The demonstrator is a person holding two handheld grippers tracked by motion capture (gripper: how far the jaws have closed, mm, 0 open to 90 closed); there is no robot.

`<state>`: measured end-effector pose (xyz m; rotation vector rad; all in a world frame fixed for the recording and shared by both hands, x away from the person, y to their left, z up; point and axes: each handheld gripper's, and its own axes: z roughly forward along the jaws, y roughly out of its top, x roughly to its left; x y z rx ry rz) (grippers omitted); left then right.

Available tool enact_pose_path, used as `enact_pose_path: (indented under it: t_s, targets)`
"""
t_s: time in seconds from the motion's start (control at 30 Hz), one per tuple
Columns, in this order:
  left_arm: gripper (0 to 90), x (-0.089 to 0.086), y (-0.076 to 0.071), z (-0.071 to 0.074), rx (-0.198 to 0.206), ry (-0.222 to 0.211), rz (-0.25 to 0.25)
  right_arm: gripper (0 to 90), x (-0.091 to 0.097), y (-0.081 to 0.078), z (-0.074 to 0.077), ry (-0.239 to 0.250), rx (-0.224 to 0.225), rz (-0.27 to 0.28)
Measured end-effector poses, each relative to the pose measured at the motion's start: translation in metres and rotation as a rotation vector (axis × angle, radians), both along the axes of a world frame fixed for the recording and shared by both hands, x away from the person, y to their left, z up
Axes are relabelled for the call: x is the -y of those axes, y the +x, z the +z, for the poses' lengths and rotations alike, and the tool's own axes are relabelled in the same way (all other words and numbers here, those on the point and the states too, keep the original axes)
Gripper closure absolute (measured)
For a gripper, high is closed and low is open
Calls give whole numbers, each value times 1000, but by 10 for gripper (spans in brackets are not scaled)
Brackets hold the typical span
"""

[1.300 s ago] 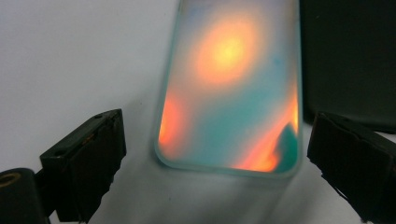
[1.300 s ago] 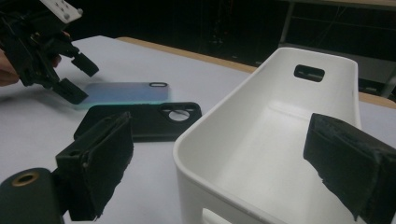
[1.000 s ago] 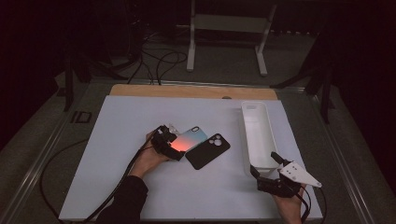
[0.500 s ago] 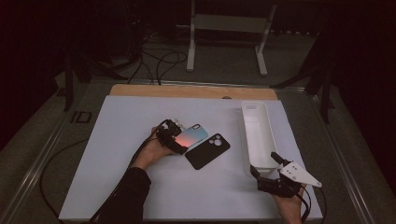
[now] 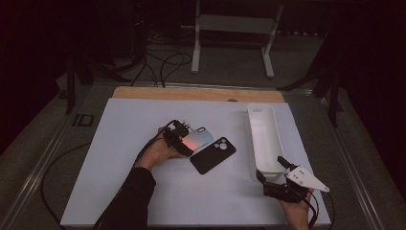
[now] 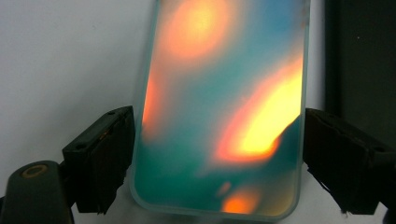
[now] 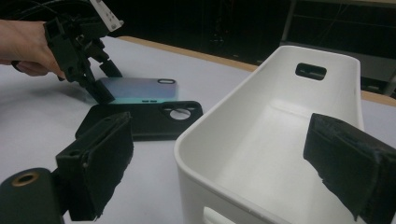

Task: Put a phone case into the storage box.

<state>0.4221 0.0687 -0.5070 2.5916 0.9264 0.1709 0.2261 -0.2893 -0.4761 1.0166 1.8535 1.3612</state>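
Left gripper [image 6: 212, 154]: open fingers [image 6: 100, 158] straddle the colourful phone case [image 6: 224, 107], long axis pointing away; right gripper [image 7: 224, 168] open.

The phone case [image 6: 219, 107] between the black jaws of the left gripper [image 5: 178, 139] is a milky teal-blue washed with soft orange and yellow blotches, its rim pale and translucent. Beside it lies a plain matt black phone case [image 5: 213, 155], and the long tray [image 5: 253, 143] is clean white throughout. All of it sits on a white table sheet [image 5: 124, 129] edged at the back by a light wooden strip [image 5: 143, 92].
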Motion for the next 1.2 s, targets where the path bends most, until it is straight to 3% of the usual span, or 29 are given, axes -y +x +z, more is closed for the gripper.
enact_pose_path:
  t_s: [0.27,0.43,0.7,0.87,0.9,1.03,1.07,1.2]
  targets:
    - [159,1,-1,1,2,5,7,82,1,0,0,2,-2,-4]
    - [166,-2,-1,1,8,-16,25,82,3,0,1,6,-2,-6]
    - [168,-3,-4,11,71,-33,54,82,2,1,1,5,-6,-3]
    - [170,-5,-5,16,86,-37,57,82,2,2,1,14,-10,-3]
    - [170,-8,-7,23,120,-47,67,82,2,2,1,14,-10,-3]
    - [172,-8,-8,25,126,-57,70,82,2,3,1,12,-12,-3]
    - [172,-11,-11,33,151,-81,73,82,2,3,1,12,-12,-3]
    - [172,-11,-17,43,189,-100,65,82,1,5,2,24,-27,10]
